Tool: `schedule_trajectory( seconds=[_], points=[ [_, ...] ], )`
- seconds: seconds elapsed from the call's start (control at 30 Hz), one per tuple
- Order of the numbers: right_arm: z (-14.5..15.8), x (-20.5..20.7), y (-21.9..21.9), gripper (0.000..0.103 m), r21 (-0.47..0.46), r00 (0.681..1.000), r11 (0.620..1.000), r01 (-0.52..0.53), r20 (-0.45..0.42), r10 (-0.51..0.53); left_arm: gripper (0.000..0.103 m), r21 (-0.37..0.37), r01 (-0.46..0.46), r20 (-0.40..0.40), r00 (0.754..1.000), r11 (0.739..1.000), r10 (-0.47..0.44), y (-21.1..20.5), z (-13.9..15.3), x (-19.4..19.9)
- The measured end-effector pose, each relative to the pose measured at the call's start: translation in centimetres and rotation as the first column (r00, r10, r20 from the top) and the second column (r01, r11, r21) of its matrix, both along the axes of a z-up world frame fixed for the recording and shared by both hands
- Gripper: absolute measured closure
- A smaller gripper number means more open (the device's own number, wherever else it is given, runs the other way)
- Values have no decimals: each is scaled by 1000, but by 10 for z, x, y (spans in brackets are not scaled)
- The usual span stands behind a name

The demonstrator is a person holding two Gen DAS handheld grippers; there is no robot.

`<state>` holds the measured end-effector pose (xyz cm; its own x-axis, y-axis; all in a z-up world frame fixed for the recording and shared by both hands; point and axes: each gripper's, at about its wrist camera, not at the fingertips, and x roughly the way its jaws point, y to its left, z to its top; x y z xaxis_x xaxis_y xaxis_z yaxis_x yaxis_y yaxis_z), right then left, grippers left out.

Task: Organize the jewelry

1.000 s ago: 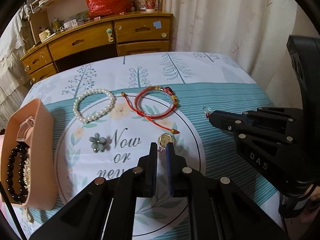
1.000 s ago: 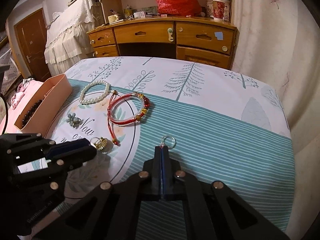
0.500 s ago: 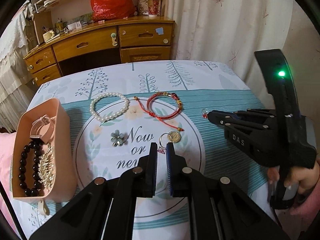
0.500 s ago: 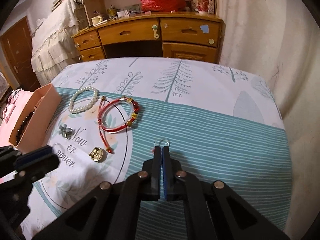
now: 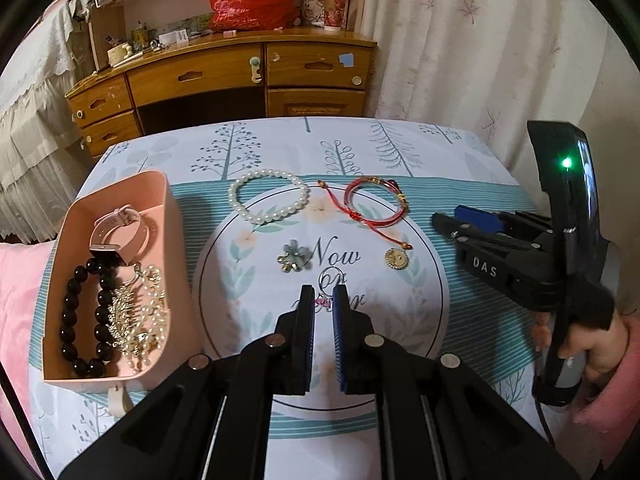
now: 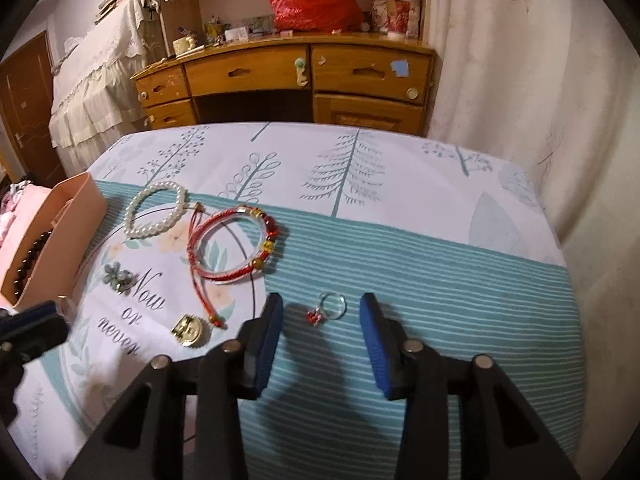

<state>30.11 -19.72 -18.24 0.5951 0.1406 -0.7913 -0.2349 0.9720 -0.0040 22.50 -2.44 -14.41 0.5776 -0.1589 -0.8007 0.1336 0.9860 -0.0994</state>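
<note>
My left gripper (image 5: 324,300) is shut on the pink charm of a silver ring (image 5: 331,277), held just above the printed cloth. My right gripper (image 6: 320,314) (image 5: 448,218) is opening; a silver ring with a red charm (image 6: 330,307) lies on the striped cloth between its fingers, untouched. A pearl bracelet (image 5: 272,218) (image 6: 141,233), a red cord bracelet (image 5: 351,204) (image 6: 268,240), a flower brooch (image 5: 294,256) (image 6: 117,276) and a gold coin pendant (image 5: 397,258) (image 6: 187,328) lie on the cloth. The pink box (image 5: 178,248) at the left holds a watch, black beads and pearl pieces.
A hand in a pink sleeve (image 5: 580,344) grips the right gripper's handle at the table's right edge. A wooden desk (image 5: 240,76) stands beyond the table's far edge, with a curtain (image 5: 460,52) at the right. Pink bedding (image 5: 16,300) lies left of the box.
The left gripper has drawn back and up with the pink-charm ring, away from the gold coin. The right jaws have opened, and the red-charm ring now lies loose between them.
</note>
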Motion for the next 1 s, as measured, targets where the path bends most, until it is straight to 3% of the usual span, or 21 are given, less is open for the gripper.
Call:
schedule_trajectory(
  seconds=[0.03,0.1,0.5,1.0],
  points=[
    [0,0,1,85,-15,1000,1000,2,13,-2,97,-8,-1,-8,1000,1000,1,3,0,0],
    [-1,0,4,95,-23,1000,1000,4,15,-3,96,-21,3,-14,1000,1000,-3,7,1,0],
    [20,-13,34,96,7,999,1000,16,39,-16,96,-34,70,21,997,997,-69,33,27,-8],
    [61,-49,121,95,121,997,992,-19,73,10,96,-21,79,70,995,997,-77,105,50,-25]
  ],
)
